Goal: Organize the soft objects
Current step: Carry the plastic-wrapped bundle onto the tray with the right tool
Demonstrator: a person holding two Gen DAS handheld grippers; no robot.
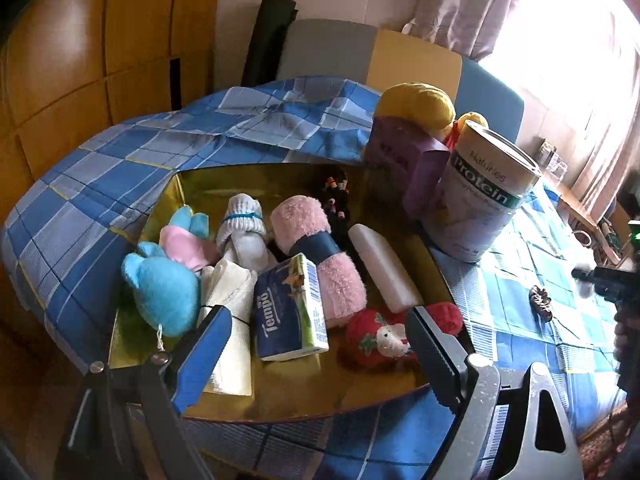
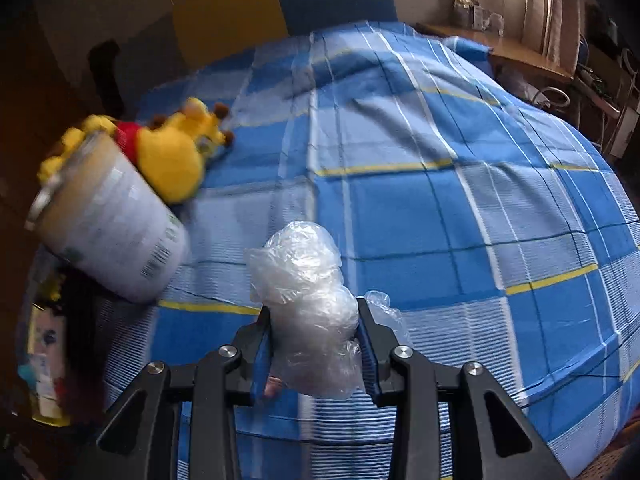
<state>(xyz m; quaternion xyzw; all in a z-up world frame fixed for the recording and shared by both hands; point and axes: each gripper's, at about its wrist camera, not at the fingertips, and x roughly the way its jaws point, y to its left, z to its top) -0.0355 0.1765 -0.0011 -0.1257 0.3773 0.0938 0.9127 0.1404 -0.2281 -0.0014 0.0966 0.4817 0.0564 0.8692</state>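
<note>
**Right fingers clamped on a plastic wad, left fingers wide over the tray**

The biggest thing I see is the blue checked cloth (image 2: 420, 200) covering the whole surface, rumpled in places. On it, in my left wrist view, sits the gold tray (image 1: 280, 392), packed with soft items. Just past the tray stand the protein tin (image 1: 484, 196) and a purple box (image 1: 408, 164), with a yellow plush bear (image 2: 172, 156) lying behind them.

Inside the tray, from larger to smaller: a pink fluffy towel roll (image 1: 320, 256) with a dark band, a blue plush toy (image 1: 164, 288) at the left edge, a white folded cloth (image 1: 230, 320) beside it, a white foam block (image 1: 384, 268), a red knitted piece (image 1: 384, 336) with a small white figure on it, a Tempo tissue pack (image 1: 290, 312) standing tilted in the middle, a white sock bundle (image 1: 244, 232), and a pink-and-blue plush (image 1: 186, 236).

My left gripper (image 1: 316, 344) hovers above the near end of the tray with its fingers spread wide and nothing between them.

My right gripper (image 2: 316, 336) is above the bare cloth, well apart from the tray, its fingers pressed in on a crumpled clear plastic bag (image 2: 304, 280) that bulges up past the tips.

A small dark scrunchie (image 1: 541, 300) lies alone on the cloth to the right of the tray.
</note>
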